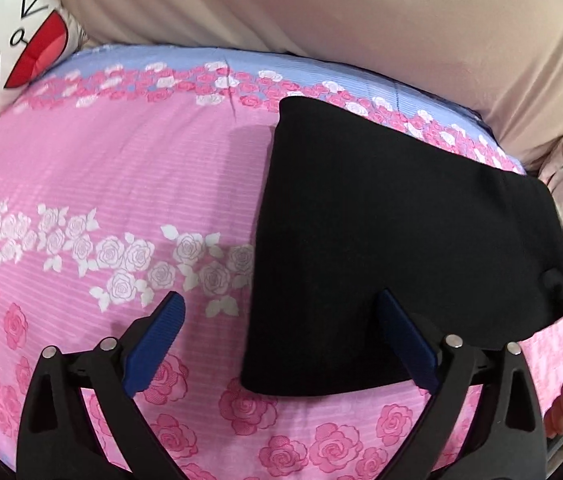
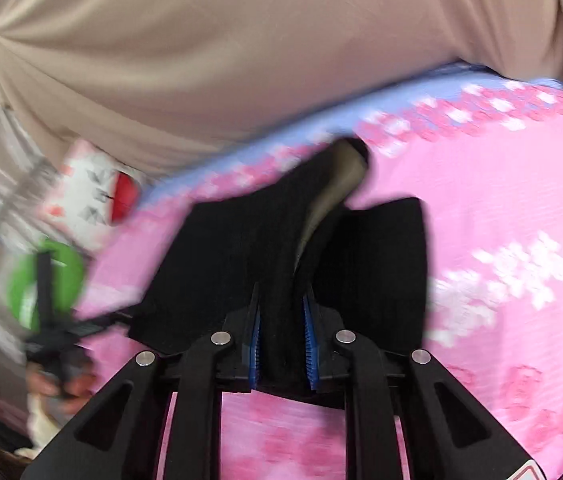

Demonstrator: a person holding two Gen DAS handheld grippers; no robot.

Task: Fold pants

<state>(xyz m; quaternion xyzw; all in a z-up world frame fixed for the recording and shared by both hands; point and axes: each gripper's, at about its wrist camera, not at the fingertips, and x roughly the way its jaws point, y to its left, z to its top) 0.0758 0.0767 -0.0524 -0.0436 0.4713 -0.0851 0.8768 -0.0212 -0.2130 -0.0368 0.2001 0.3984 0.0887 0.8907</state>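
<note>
Black pants (image 1: 393, 240) lie folded on a pink rose-print bed sheet (image 1: 113, 184), right of centre in the left wrist view. My left gripper (image 1: 281, 300) is open and empty, hovering at the pants' near left edge, its right finger over the cloth. In the blurred right wrist view my right gripper (image 2: 281, 312) is shut on a bunched fold of the black pants (image 2: 265, 248) and lifts it, showing a grey lining (image 2: 337, 184). The other gripper (image 2: 49, 312) shows at the left there.
A beige padded headboard (image 1: 321, 12) runs along the far side of the bed. A white cartoon-face pillow (image 1: 13, 52) sits at the far left corner. The sheet has a blue band (image 1: 281, 68) at its far edge.
</note>
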